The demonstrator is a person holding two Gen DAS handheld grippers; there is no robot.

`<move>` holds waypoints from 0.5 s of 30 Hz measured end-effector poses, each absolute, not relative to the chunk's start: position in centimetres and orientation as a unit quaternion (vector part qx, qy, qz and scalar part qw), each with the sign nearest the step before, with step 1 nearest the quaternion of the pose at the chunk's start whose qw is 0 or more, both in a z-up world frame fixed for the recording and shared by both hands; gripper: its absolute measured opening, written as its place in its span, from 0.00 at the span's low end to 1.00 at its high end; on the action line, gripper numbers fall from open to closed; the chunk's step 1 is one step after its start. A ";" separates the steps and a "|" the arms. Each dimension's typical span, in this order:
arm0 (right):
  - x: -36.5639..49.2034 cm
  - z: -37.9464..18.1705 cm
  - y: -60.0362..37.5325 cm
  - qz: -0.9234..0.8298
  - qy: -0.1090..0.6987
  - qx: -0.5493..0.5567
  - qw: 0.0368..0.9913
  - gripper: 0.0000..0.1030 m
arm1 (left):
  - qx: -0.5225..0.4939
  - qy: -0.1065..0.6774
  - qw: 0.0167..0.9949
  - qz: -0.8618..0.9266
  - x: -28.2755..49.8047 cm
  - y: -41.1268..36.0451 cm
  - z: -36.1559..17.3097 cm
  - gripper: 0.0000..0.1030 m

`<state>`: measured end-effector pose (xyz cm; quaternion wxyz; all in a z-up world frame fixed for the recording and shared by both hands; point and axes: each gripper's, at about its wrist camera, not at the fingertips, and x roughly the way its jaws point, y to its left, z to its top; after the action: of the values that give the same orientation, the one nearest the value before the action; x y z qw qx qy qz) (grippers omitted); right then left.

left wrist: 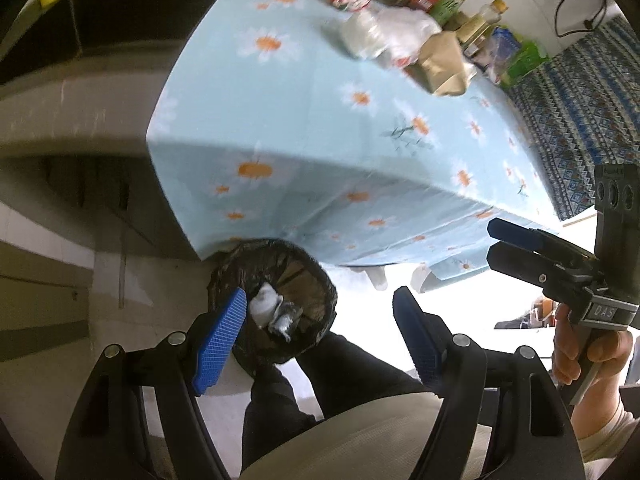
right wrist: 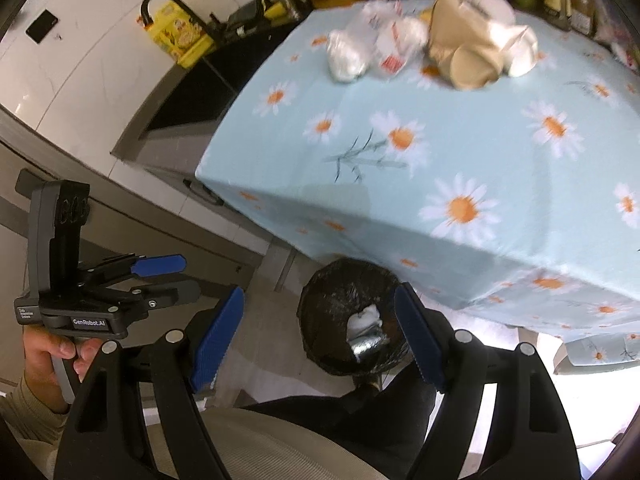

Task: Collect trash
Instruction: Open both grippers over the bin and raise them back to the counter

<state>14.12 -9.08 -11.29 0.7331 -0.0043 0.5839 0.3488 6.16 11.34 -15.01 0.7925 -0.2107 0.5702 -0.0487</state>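
Both my left gripper [left wrist: 320, 340] and right gripper [right wrist: 320, 340] hang with jaws wide and empty over the bin [left wrist: 272, 300], ready for the crumpled bags [right wrist: 400, 40] lying at twelve o'clock on the tabletop [right wrist: 440, 184].

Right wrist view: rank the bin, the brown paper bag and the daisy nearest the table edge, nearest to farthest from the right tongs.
1. Bin, on the floor, right by the right tongs.
2. Daisy, near the table edge.
3. Brown paper bag, far across the table.
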 end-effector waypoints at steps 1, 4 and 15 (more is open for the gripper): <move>14.3 -11.0 -9.3 0.348 0.581 -0.004 0.736 0.75 | -0.208 0.567 0.795 -0.049 6.4 11.3 -14.7 0.71; 15.0 -9.7 -10.3 0.345 0.567 -0.002 0.748 0.75 | -0.199 0.556 0.805 -0.051 7.1 11.0 -13.3 0.71; 19.5 -6.9 -13.4 0.329 0.539 0.018 0.775 0.80 | -0.162 0.533 0.828 -0.062 11.5 9.3 -9.4 0.71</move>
<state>19.47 -13.43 -6.86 0.7754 0.0181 0.5389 0.3287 11.46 9.34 -9.37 0.8280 -0.1624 0.5331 -0.0615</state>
